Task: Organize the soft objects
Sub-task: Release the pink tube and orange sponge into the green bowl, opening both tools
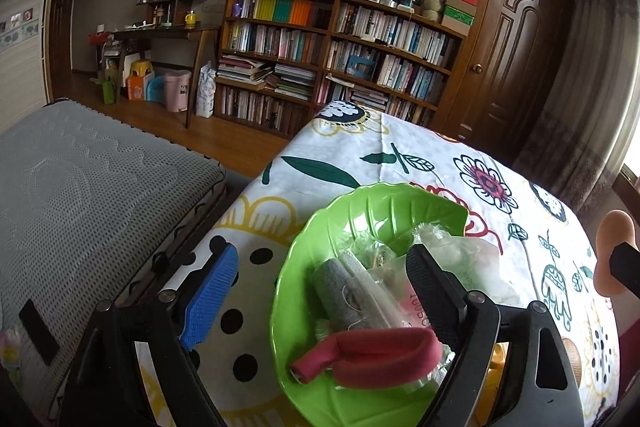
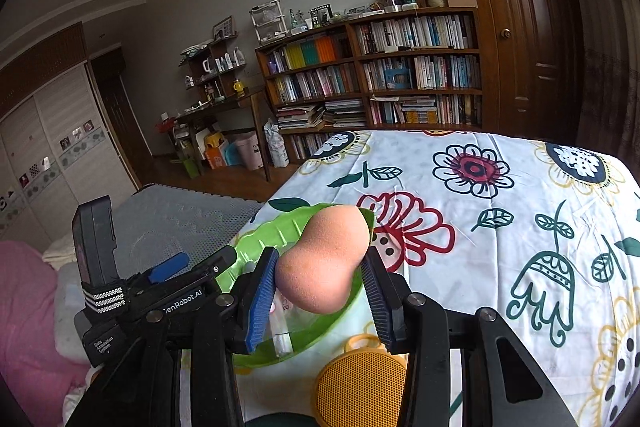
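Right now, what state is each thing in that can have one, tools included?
Right tool: shut on the peach gourd-shaped makeup sponge, held above the table.
Left tool: open, straddling the bowl's left rim.
Green leaf-shaped plastic bowl: upright, partly filled.
Red fabric band: lying in bowl.
Brown panelled door: closed.
Yellow round mesh pad: flat on the table.

bowl (image 1: 384, 211) – glossy green plastic | sponge (image 2: 328, 259) – matt, fine-pored foam | tablecloth (image 2: 500, 227) – printed cloth, creased

One green leaf-shaped bowl (image 1: 372, 207), one peach sponge (image 2: 324, 263), one red band (image 1: 380, 351), one grey folded cloth (image 1: 340, 291), one yellow round mesh item (image 2: 360, 387), two tools
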Demonstrator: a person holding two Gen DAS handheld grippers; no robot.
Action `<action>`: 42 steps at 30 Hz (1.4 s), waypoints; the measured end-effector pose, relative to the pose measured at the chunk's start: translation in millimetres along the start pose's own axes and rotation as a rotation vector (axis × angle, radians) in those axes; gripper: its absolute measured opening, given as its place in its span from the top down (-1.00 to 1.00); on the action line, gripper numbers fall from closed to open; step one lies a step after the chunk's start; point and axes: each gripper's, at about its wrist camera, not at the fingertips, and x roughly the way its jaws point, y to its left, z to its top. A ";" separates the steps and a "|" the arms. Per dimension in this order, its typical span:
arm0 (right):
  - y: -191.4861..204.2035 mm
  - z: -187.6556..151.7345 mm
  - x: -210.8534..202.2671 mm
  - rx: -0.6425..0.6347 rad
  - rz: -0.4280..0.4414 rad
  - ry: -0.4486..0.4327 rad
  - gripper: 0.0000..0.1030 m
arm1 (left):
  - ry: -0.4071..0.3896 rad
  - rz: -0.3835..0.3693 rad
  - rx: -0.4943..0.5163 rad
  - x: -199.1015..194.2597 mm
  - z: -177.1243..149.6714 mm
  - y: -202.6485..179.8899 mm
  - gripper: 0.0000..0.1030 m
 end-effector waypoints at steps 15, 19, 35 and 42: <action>24.8 -10.2 46.8 -0.031 -0.019 0.060 -0.28 | -0.027 0.018 -0.042 -4.1 7.1 20.1 -0.68; 23.9 -12.9 37.8 -0.025 -0.026 0.037 -0.31 | -0.017 0.022 -0.040 -0.5 5.7 19.7 -0.68; 39.3 -35.0 10.6 -0.147 -0.024 0.003 -0.99 | -0.073 0.157 0.130 -31.1 -21.1 11.4 -0.80; 41.9 -41.8 4.1 -0.180 -0.075 0.024 -1.00 | -0.088 0.176 0.228 -52.2 -32.8 -9.8 -0.99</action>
